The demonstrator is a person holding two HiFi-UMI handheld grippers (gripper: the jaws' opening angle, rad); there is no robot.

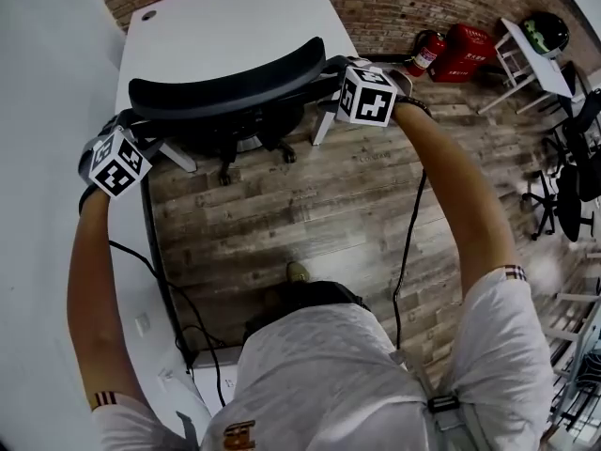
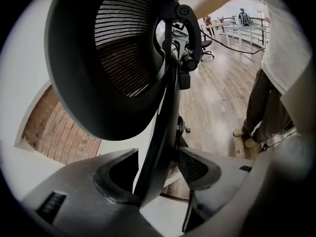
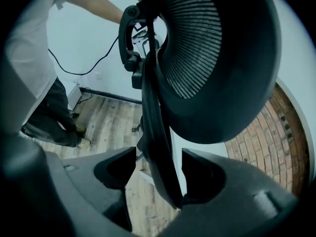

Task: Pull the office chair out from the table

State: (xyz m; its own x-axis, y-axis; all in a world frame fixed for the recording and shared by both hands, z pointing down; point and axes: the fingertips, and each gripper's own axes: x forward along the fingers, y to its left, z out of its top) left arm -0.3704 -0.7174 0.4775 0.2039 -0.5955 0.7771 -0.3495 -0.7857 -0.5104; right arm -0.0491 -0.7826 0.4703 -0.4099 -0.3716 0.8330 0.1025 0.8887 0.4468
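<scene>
Head view: my left claw (image 1: 139, 128) sits at the left end of the chair (image 1: 225, 97) back, my right claw (image 1: 331, 71) at its right end. The chair stands tucked against the bench (image 1: 216, 26).

Left gripper view: the jaws stand wide, and the back's edge runs between them, nearer the right-hand jaw.

Right gripper view: the jaws stand wide with the edge between them and a gap on either side.

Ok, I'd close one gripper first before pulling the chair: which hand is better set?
Right, narrowly. Both straddle the chair back with open jaws, but the right gripper has open floor beside it; the left gripper sits near the wall.
</scene>
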